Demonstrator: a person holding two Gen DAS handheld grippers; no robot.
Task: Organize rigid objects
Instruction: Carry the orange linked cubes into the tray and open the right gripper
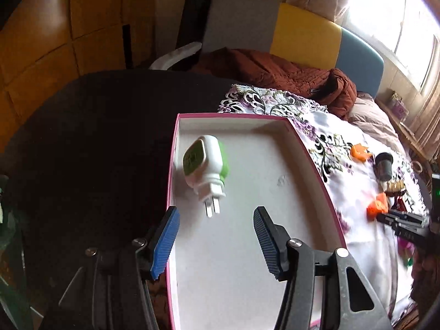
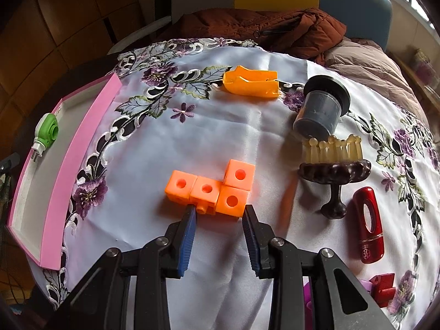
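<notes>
A white and green plug-in device (image 1: 205,165) lies inside the pink-rimmed white box (image 1: 247,247). My left gripper (image 1: 216,217) is open and empty, just above the box, with the plug's prongs between its fingertips. My right gripper (image 2: 220,211) is open, its fingers on either side of the near edge of an orange linked-cube block (image 2: 211,189) on the floral cloth. The box (image 2: 82,143) and plug-in device (image 2: 46,133) also show at the left of the right wrist view. The right gripper appears at the right edge of the left wrist view (image 1: 404,222).
On the cloth lie an orange scoop-shaped piece (image 2: 251,82), a tipped dark cup (image 2: 321,107), a dark massage brush with pale knobs (image 2: 334,165), a red cylinder (image 2: 368,225) and a small red block (image 2: 382,286). A brown jacket (image 2: 261,30) lies behind.
</notes>
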